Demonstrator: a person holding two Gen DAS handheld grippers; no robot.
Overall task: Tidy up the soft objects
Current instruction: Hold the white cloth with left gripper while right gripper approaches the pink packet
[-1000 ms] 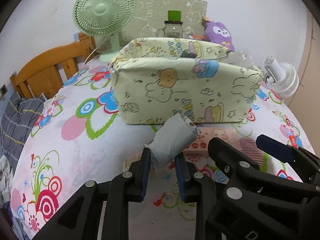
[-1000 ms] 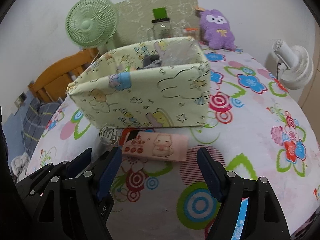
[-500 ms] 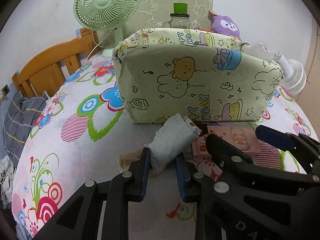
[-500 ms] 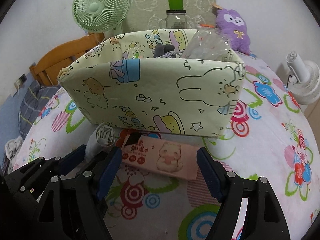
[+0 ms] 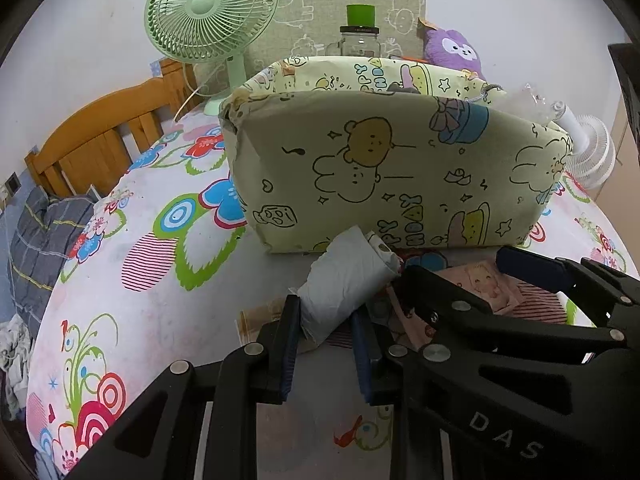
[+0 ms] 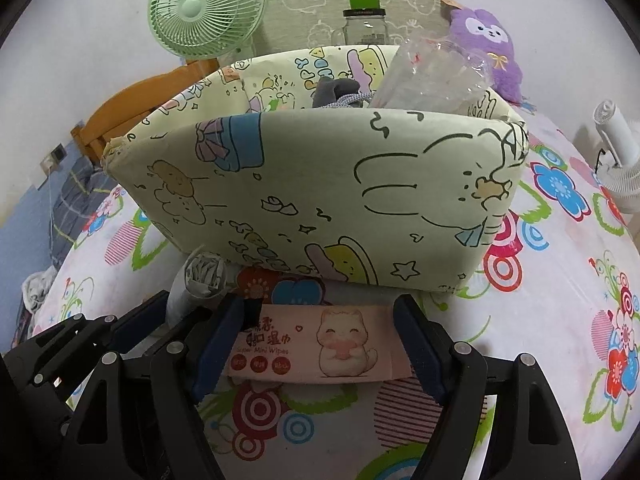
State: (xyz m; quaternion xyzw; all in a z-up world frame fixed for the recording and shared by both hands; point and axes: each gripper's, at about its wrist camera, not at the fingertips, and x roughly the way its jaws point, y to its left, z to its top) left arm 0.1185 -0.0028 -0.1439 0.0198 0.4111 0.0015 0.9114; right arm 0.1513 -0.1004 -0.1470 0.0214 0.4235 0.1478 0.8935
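A pale yellow fabric box (image 5: pixel 400 168) with cartoon prints stands on the flowered bedsheet (image 5: pixel 168 304). My left gripper (image 5: pixel 326 318) is shut on a grey roll of thin plastic (image 5: pixel 348 280), which sticks out toward the box's base. In the right wrist view the same roll (image 6: pixel 204 276) shows at the left, in the left gripper (image 6: pixel 176 312). My right gripper (image 6: pixel 320 316) is open, its fingers either side of a pink wipes pack (image 6: pixel 316 344) lying flat in front of the box (image 6: pixel 320 184). The right gripper (image 5: pixel 468 272) also shows over the pack (image 5: pixel 488 284).
A grey cloth item (image 6: pixel 336 90) and a crumpled clear plastic bag (image 6: pixel 432 76) sit inside the box. Behind it are a green fan (image 5: pixel 208 12), a glass jar with a green lid (image 5: pixel 360 28) and a purple plush (image 5: pixel 456 48). A white fan (image 5: pixel 588 152) is at the right, a wooden headboard (image 5: pixel 100 136) at the left.
My right gripper has come forward and down, so the wipes pack now lies between its fingers. The box looms closer in both views. The left gripper still holds the grey roll.
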